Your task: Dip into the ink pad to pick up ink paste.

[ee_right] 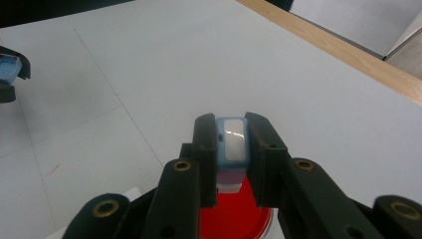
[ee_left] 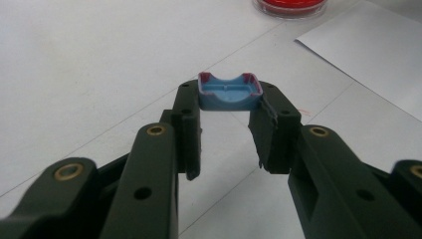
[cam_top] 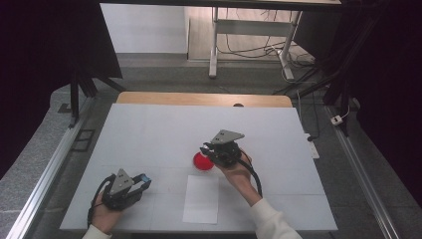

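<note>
Holding a small blue cap (ee_left: 230, 93) pinched at its tips, the left gripper (cam_top: 139, 183) rests low over the worktop (cam_top: 149, 134), while the right gripper (cam_top: 208, 149) clamps a blue-and-white stamp body (ee_right: 232, 141) above the red dish (cam_top: 201, 161). The stamp appears uncapped and inked; pressing it on the white paper (cam_top: 201, 198) seems left to do. The dish holds red ink, as far as I can tell.

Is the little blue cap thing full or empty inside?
Empty. In the left gripper view, the blue cap held by the left hand-held gripper shows a bare hollow inside.
</note>
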Tool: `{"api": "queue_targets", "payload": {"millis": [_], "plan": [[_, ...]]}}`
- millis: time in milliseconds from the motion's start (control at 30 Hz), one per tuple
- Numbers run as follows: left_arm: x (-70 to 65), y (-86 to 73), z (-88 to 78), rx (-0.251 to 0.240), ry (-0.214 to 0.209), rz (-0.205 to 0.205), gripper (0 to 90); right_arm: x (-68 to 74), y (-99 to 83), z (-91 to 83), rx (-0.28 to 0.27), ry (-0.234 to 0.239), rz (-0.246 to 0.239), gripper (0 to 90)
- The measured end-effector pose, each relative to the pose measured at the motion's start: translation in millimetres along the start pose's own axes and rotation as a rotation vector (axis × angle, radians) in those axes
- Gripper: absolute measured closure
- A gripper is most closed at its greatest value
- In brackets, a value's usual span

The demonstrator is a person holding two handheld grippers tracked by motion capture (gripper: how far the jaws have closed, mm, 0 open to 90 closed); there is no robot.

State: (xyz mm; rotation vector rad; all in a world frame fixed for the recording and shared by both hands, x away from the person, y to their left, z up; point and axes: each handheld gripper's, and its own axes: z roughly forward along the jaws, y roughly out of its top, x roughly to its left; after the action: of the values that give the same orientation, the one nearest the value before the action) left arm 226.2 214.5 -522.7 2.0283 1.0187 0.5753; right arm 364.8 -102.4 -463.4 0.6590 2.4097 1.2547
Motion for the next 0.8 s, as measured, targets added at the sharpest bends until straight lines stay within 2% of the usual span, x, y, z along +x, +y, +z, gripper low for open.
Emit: {"api": "queue_targets", "payload": {"millis": [233, 800], "plan": [[-0.2, 0.0, -0.2, 0.002, 0.005, 0.000, 65.7, 0.2, -1.1, 1.6, 0.007, 0.000, 0.004, 75.0], [0.2, -0.4, 0.2, 0.004, 0.001, -0.002, 65.6, 1.7, -10.2, 18.1, 0.088, 0.014, -0.012, 75.0]]}}
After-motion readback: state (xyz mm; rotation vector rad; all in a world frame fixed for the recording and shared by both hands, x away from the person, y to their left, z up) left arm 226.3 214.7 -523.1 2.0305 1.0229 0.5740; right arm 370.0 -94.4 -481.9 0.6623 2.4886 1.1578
